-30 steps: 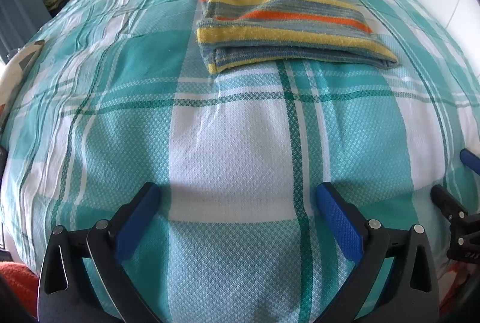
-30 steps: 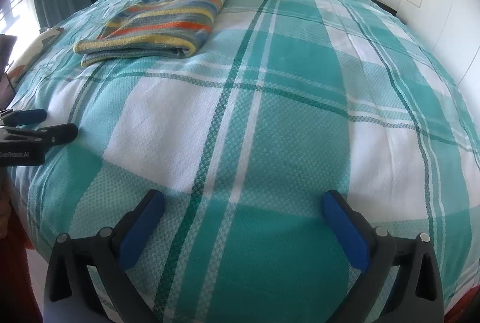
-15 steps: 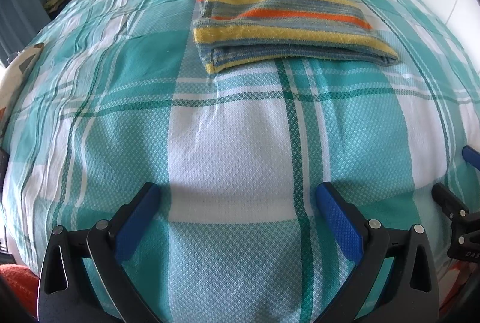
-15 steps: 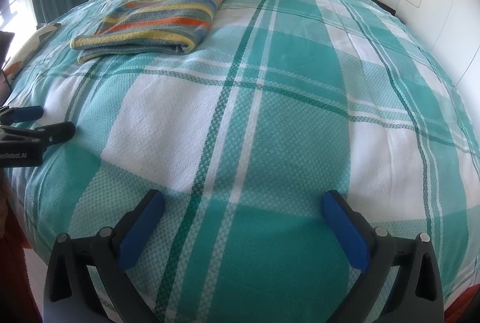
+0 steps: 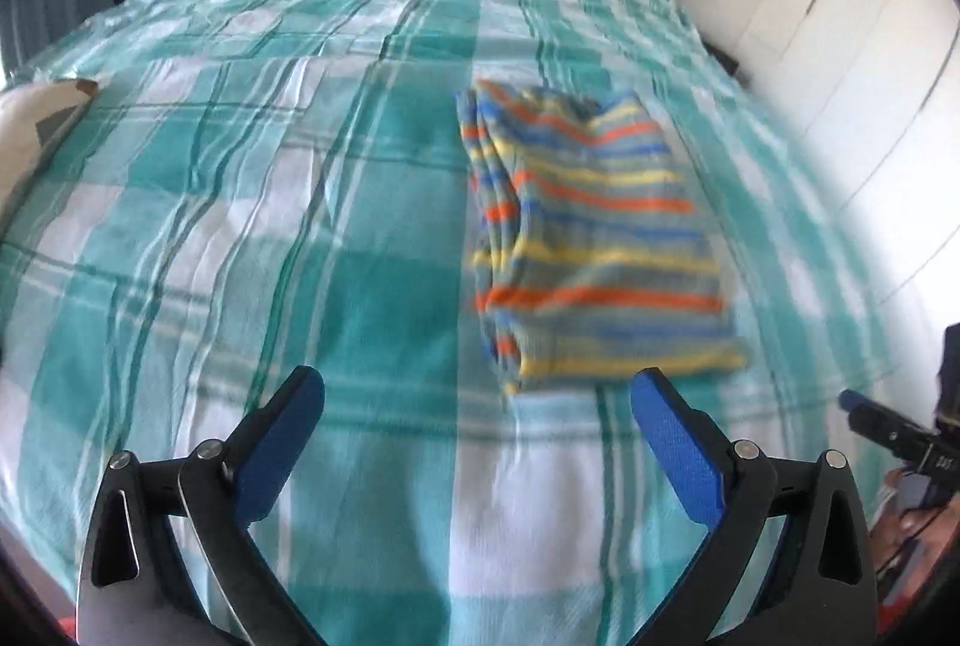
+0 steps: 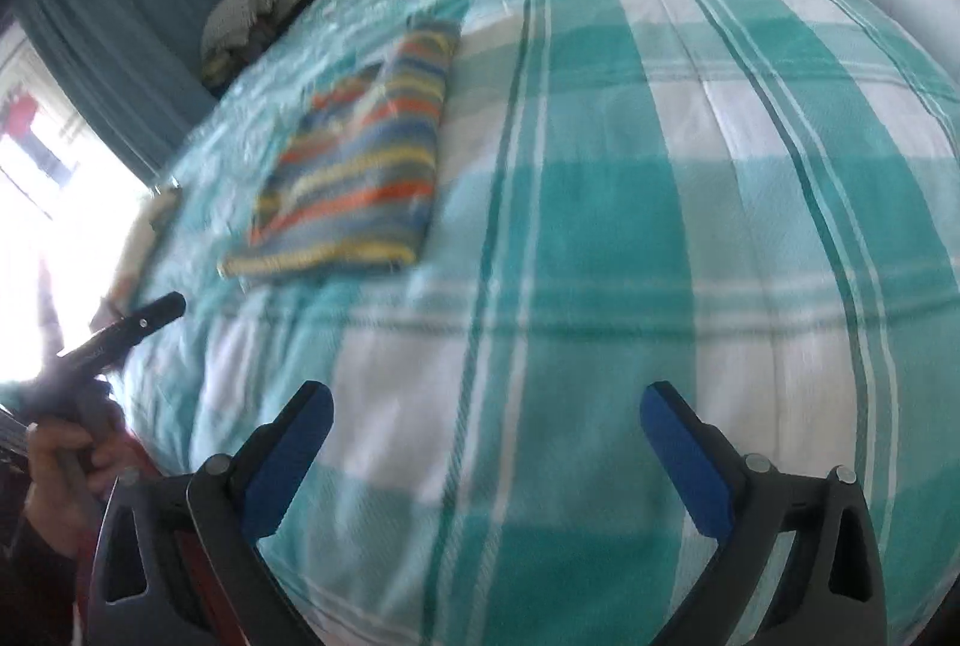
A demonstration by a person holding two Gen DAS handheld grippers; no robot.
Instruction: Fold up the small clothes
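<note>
Looking along the left tongs (image 5: 477, 400), the blue pads are seen spread wide with nothing held between them. A folded striped garment (image 5: 591, 238) is laid on the teal plaid bedspread (image 5: 240, 178), just ahead of the right pad and apart from it. The right tongs (image 5: 882, 424) are glimpsed at the right edge.

From the right wrist, the right tongs (image 6: 486, 415) are also seen wide open and empty above the bedspread (image 6: 660, 166). The garment (image 6: 360, 166) is placed well apart, to the upper left. The left tongs (image 6: 129, 325) are seen at the left edge, held in a hand (image 6: 66, 472).
</note>
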